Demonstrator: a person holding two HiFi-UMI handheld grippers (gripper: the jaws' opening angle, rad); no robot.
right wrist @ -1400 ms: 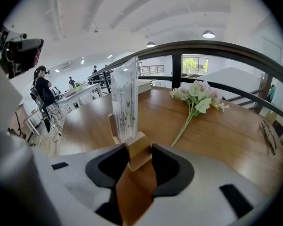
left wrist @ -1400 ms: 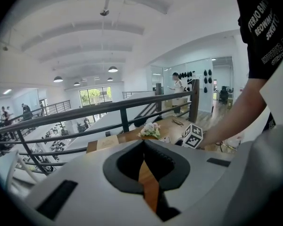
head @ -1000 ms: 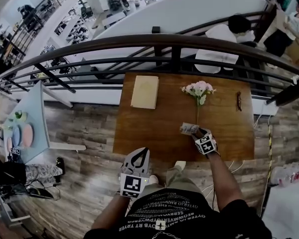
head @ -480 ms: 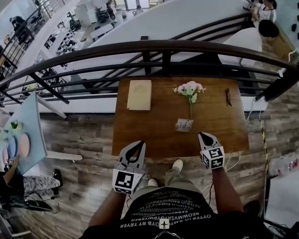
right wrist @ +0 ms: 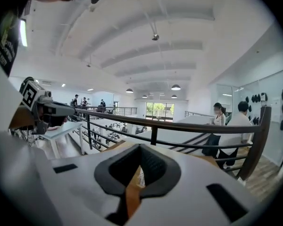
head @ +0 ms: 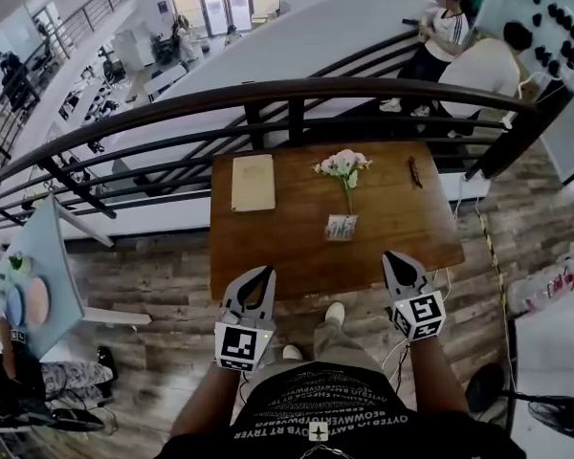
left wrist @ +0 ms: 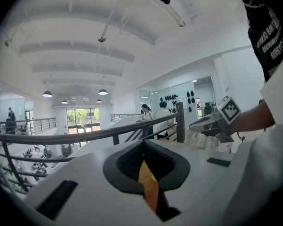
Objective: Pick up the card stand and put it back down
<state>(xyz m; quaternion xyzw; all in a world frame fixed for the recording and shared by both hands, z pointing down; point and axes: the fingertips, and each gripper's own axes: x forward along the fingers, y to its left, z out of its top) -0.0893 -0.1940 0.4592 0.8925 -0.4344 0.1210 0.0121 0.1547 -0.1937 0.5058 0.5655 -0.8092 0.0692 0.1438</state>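
Note:
The card stand (head: 342, 228), a small pale card on a base, stands on the brown wooden table (head: 268, 247) just in front of the flower stem. Neither gripper touches it. My right gripper (head: 394, 258) hovers over the table's near right edge, well short of the stand, shut and holding nothing. My left gripper (head: 264, 273) is at the near edge left of centre, its tips together and nothing in them. In the right gripper view the gripper (right wrist: 140, 147) has its jaws closed, and a sliver of white, perhaps the stand (right wrist: 141, 176), shows just past them. In the left gripper view the gripper (left wrist: 144, 149) also has closed jaws.
A tan notebook (head: 253, 182), a bunch of pink flowers (head: 342, 163) and a small dark object (head: 414, 171) lie on the far half of the table. A dark metal railing (head: 268, 94) runs right behind it. A light blue table (head: 48, 256) stands at the left, and people stand at the far right.
My right gripper has pulled back from the card stand to the table's near edge and closed. The stand stays on the table. The left gripper has hardly moved.

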